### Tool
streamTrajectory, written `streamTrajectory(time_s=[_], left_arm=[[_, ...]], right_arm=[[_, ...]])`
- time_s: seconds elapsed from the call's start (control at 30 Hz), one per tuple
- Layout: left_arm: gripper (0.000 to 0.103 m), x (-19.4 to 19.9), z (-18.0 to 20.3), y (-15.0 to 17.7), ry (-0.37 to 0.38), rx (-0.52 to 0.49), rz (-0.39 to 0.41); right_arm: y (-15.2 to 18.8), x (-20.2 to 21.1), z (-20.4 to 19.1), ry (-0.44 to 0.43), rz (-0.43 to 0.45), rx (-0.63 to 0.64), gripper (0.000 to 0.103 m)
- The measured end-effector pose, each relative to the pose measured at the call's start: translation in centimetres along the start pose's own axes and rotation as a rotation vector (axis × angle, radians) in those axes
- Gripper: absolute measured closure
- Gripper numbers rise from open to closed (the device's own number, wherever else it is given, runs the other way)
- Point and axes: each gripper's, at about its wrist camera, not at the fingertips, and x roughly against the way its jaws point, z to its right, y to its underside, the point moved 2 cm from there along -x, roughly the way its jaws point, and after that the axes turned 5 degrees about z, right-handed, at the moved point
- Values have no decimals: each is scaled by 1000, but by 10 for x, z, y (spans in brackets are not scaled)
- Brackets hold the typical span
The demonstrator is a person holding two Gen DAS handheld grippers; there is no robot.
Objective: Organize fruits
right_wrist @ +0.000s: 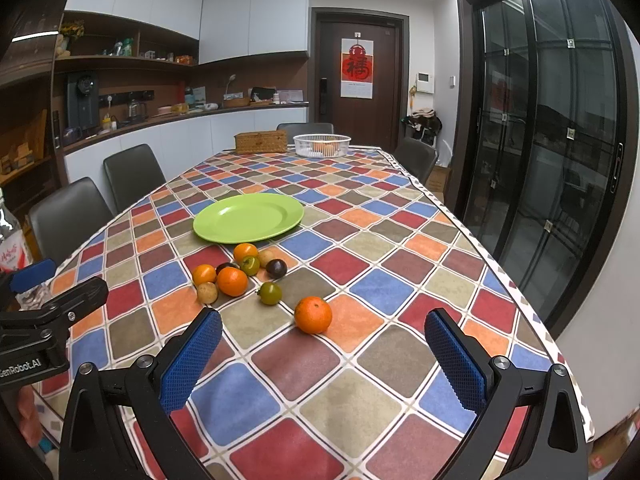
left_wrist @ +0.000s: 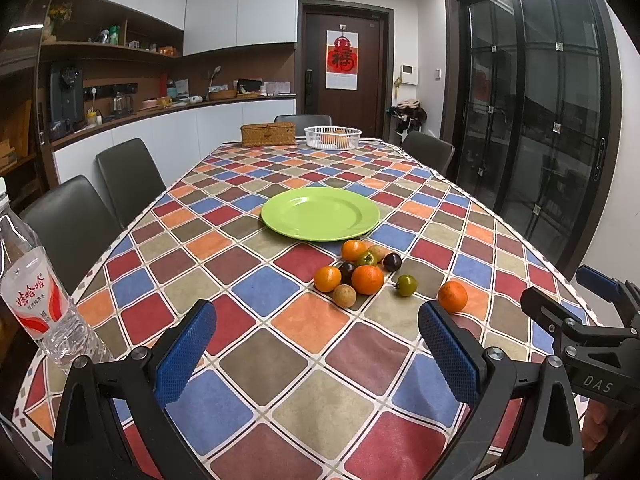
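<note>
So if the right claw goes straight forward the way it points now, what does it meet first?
Probably the lone orange: it lies on the tablecloth just ahead of the open right claw, slightly left of centre. Depth is unclear, so the claw may pass over it.

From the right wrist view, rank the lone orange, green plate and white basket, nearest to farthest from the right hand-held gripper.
1. Lone orange, just ahead of the right hand-held gripper.
2. Green plate, mid-table, left.
3. White basket, far end.

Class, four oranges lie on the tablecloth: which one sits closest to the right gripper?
The lone orange, lying apart from the cluster, just ahead of the open right gripper. The other three sit farther back, bunched among the small fruits near the green plate.
</note>
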Motion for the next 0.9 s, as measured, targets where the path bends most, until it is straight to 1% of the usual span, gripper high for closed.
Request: streamTrajectory(time_s=[0.47, 0.7, 0.9], left_arm=[[0, 0, 0, 1, 0, 1, -1], [0, -4, 1, 3, 11, 2, -21], [0, -18, 0, 8, 22, 1, -50]], right_arm=[[1, 0, -1, 3, 0, 1, 1], [2, -6, 2, 3, -14, 2, 1], [6, -14, 2, 4, -35, 7, 1]])
